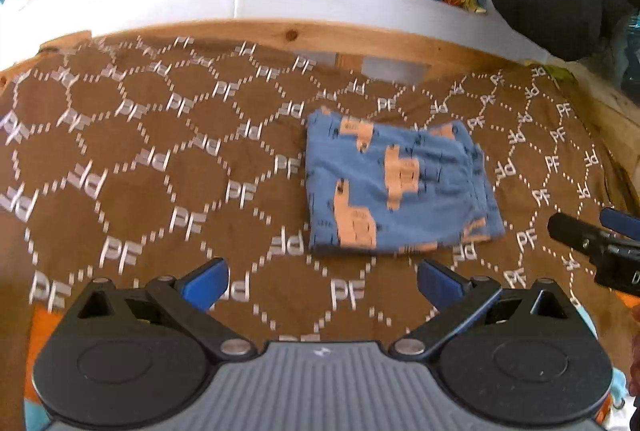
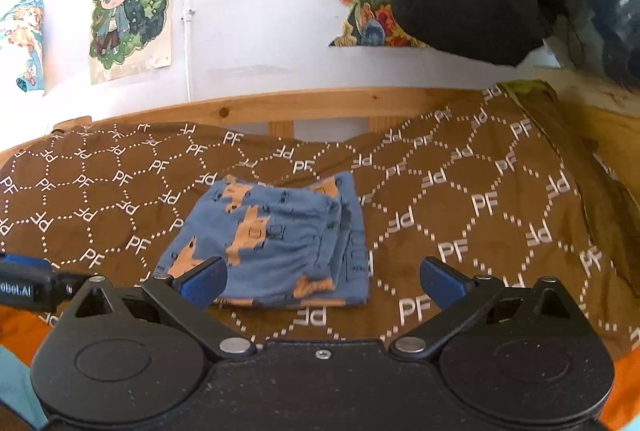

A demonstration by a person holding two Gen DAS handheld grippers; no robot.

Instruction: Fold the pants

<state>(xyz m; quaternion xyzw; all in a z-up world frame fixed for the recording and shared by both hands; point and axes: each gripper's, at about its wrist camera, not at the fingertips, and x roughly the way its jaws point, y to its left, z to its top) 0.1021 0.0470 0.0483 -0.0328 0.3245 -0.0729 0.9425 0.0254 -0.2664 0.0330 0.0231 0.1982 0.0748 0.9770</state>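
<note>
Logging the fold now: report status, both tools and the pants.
Left tool open, empty. Right tool open, empty. Blue llama-print pants folded, lying on brown patterned bedspread. Nothing in the way.

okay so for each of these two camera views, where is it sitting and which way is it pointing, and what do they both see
Left wrist: rides on the left gripper, looking forward over the brown bedspread to the folded pants ahead and to the right; its own open blue fingers show, with the right gripper at the right edge.
Right wrist: rides on the right gripper, facing the pants close ahead and to the left; its open fingers show, and the left gripper's tip.
Shared: pants, bedspread, wooden bed frame, postered wall.
</note>
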